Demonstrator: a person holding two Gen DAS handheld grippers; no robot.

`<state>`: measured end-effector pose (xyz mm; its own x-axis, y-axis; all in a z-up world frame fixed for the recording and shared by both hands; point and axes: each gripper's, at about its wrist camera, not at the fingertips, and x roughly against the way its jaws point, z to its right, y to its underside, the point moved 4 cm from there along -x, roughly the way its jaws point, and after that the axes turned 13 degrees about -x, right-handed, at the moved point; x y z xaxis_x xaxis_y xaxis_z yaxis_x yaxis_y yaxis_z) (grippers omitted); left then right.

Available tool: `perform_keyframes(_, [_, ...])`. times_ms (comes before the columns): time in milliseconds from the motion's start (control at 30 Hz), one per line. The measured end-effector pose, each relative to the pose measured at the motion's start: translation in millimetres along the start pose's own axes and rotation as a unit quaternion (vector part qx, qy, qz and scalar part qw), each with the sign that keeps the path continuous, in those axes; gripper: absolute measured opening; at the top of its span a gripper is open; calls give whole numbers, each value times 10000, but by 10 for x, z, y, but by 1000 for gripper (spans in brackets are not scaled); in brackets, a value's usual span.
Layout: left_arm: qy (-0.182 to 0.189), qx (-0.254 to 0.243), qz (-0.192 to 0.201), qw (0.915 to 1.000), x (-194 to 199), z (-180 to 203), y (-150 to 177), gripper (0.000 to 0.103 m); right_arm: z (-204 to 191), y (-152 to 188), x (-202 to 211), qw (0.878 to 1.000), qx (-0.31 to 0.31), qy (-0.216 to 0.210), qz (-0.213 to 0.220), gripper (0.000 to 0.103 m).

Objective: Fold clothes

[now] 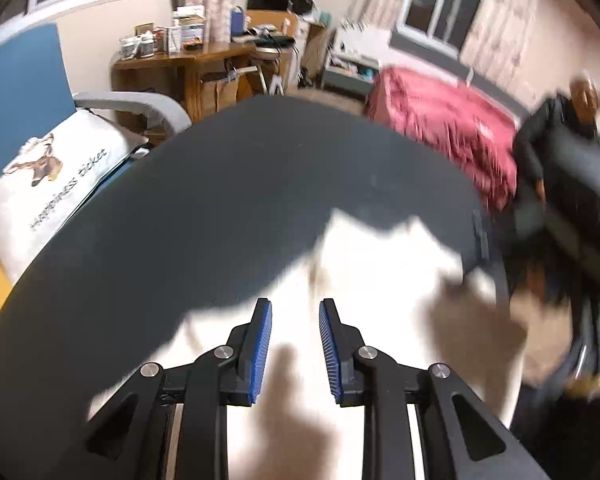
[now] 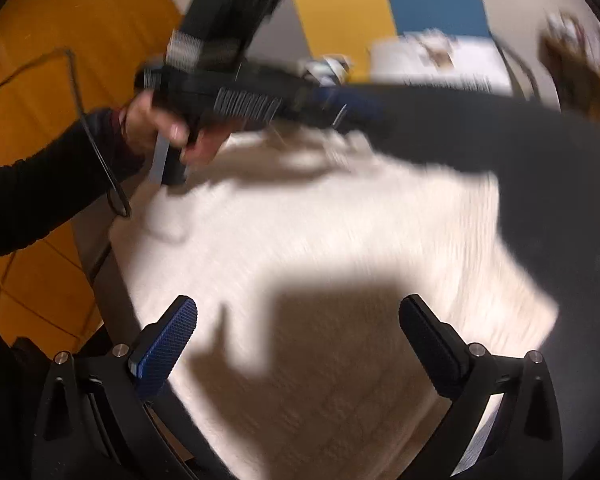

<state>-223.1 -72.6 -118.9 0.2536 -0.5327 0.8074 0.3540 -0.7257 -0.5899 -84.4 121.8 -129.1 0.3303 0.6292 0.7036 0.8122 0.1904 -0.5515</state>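
Note:
A white garment (image 1: 364, 272) lies spread on a dark round table (image 1: 204, 200). In the left wrist view my left gripper (image 1: 295, 312) hovers above the cloth with its blue-padded fingers a small gap apart, nothing between them. In the right wrist view the same white garment (image 2: 340, 232) fills the middle, blurred by motion. My right gripper (image 2: 298, 312) stands wide open above it, empty. The left gripper (image 2: 236, 80), held by a hand (image 2: 160, 128), shows at the garment's far edge. Shadows of the tools fall on the cloth.
A pillow (image 1: 48, 176) with a deer print lies left of the table. A wooden desk (image 1: 188, 68) with clutter stands behind, a red-covered bed (image 1: 444, 120) at the right. A person (image 1: 560, 152) in dark clothes is at the right edge. Orange flooring (image 2: 60, 40) lies beside the table (image 2: 540, 168).

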Motion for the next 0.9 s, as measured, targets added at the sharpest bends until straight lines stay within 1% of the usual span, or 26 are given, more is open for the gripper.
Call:
perform_keyframes(67, [-16, -186, -272, 9995, -31, 116, 227, 24, -88, -109, -72, 9999, 82, -49, 114, 103])
perform_keyframes(133, [-232, -221, -259, 9992, -132, 172, 348, 28, -134, -224, -215, 9999, -30, -146, 78, 103])
perform_keyframes(167, [-296, -141, -226, 9992, -149, 169, 371, 30, -107, -255, -316, 9998, -181, -97, -64, 103])
perform_keyframes(233, [-244, 145, -109, 9995, -102, 107, 328, 29, 74, -263, -664, 9959, -642, 336, -550, 103])
perform_keyframes(267, [-170, 202, 26, 9996, -58, 78, 292, 29, 97, -282, -766, 9952, -665, 431, -570, 103])
perform_keyframes(300, [-74, 205, 203, 9996, -4, 49, 250, 29, 81, -258, -754, 9963, -579, 456, -449, 103])
perform_keyframes(333, [-37, 123, 269, 9996, 29, 17, 217, 29, 65, -234, -743, 9971, -492, 481, -327, 103])
perform_keyframes(400, [-97, -192, 168, 9996, -7, -37, 137, 29, 33, -246, -666, 9974, -569, 408, -151, 103])
perform_keyframes(433, [-14, -279, 133, 9995, -47, -61, 93, 29, 17, -262, -619, 9973, -645, 352, -72, 103])
perform_keyframes(500, [283, -390, 64, 9988, -160, -92, 5, 29, -29, -240, -539, 9976, -657, 206, 87, 103])
perform_keyframes(567, [485, -575, -83, 9971, -314, -82, -82, 29, -64, -189, -502, 9976, -680, 61, 94, 103])
perform_keyframes(633, [667, -730, -310, 9946, -457, -42, -106, 29, -32, -86, -547, 9972, -734, 114, 61, 103])
perform_keyframes(667, [769, -805, -430, 9928, -527, -20, -111, 29, -22, -49, -546, 9972, -734, 115, 112, 103])
perform_keyframes(700, [806, -863, -458, 9920, -570, -15, -117, 29, -11, -51, -531, 9971, -728, 70, 201, 103])
perform_keyframes(800, [927, -675, -485, 9922, -617, -63, -123, 29, 1, -122, -537, 9959, -808, -111, 399, 103])
perform_keyframes(833, [895, -635, -487, 9928, -616, -68, -124, 25, -8, -140, -544, 9956, -825, -94, 433, 103])
perform_keyframes(867, [791, -660, -459, 9936, -591, -43, -110, 9, -14, -152, -548, 9957, -819, -3, 440, 103])
perform_keyframes(900, [642, -726, -413, 9944, -550, 2, -86, 6, -20, -165, -553, 9956, -814, 88, 448, 103])
